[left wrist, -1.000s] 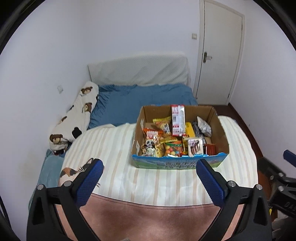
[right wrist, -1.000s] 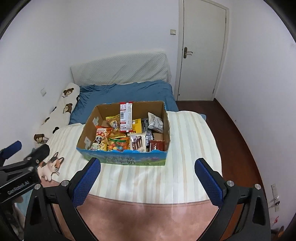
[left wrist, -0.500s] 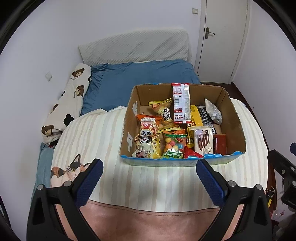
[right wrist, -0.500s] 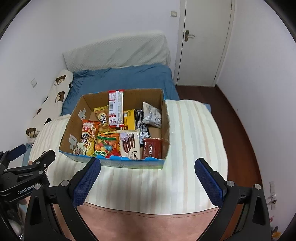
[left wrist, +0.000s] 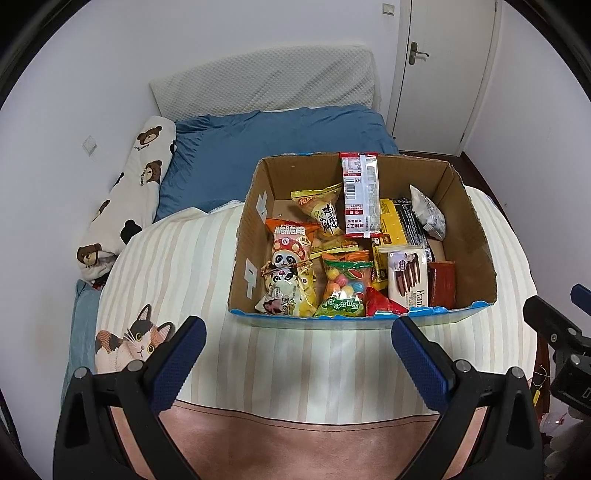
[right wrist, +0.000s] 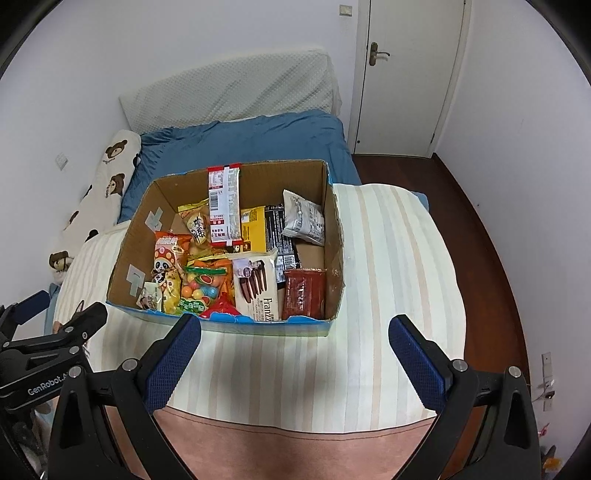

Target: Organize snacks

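Cardboard box (left wrist: pixel 476 236) on the striped bed cover (left wrist: pixel 184 266), snacks (left wrist: pixel 343 258) packed inside. Both my tools, left tool (left wrist: pixel 295 354) and right tool (right wrist: pixel 293 352), gape wide, empty, hovering short of it. Sorted or awaiting sorting: can't tell.

White walls (left wrist: pixel 258 33), a closed white door (right wrist: pixel 402 92), dark wood floor (right wrist: pixel 487 229), blue-sheeted bed (left wrist: pixel 277 147)
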`<state>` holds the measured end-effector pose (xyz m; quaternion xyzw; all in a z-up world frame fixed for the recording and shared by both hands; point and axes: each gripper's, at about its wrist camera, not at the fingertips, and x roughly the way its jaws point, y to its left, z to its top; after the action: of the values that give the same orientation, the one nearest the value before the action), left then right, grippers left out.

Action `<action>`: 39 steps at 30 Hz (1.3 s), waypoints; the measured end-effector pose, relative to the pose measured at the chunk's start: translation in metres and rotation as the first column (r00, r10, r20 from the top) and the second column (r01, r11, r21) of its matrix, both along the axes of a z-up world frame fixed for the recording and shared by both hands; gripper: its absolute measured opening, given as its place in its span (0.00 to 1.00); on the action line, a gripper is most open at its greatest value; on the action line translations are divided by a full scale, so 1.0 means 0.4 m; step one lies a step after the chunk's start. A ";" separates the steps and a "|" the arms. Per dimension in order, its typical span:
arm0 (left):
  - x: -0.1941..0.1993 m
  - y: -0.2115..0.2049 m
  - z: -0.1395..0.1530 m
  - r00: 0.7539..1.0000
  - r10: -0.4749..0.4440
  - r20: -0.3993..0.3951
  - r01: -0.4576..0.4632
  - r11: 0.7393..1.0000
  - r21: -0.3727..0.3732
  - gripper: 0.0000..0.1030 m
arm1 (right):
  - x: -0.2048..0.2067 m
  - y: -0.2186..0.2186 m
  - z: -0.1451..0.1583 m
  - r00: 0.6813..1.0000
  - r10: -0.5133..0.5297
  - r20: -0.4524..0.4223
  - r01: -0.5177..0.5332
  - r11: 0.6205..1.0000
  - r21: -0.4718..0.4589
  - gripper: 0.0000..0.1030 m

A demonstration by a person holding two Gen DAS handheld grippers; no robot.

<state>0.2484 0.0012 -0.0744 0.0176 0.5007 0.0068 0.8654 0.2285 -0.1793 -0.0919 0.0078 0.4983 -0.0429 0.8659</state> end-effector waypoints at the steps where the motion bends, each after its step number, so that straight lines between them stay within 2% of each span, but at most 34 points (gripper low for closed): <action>1: 0.000 0.000 -0.001 1.000 -0.001 -0.002 0.001 1.000 -0.003 1.00 | 0.000 0.000 0.000 1.000 -0.001 0.000 0.001 1.000 0.000 1.00; 39: -0.016 -0.014 0.045 1.000 0.000 0.012 0.000 1.000 -0.012 1.00 | -0.036 -0.021 0.018 0.999 -0.031 -0.008 0.031 0.999 0.011 1.00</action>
<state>0.2421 -0.0045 -0.0566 0.0124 0.4953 0.0041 0.8686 0.2143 -0.1875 -0.0846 0.0202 0.5016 -0.0537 0.8632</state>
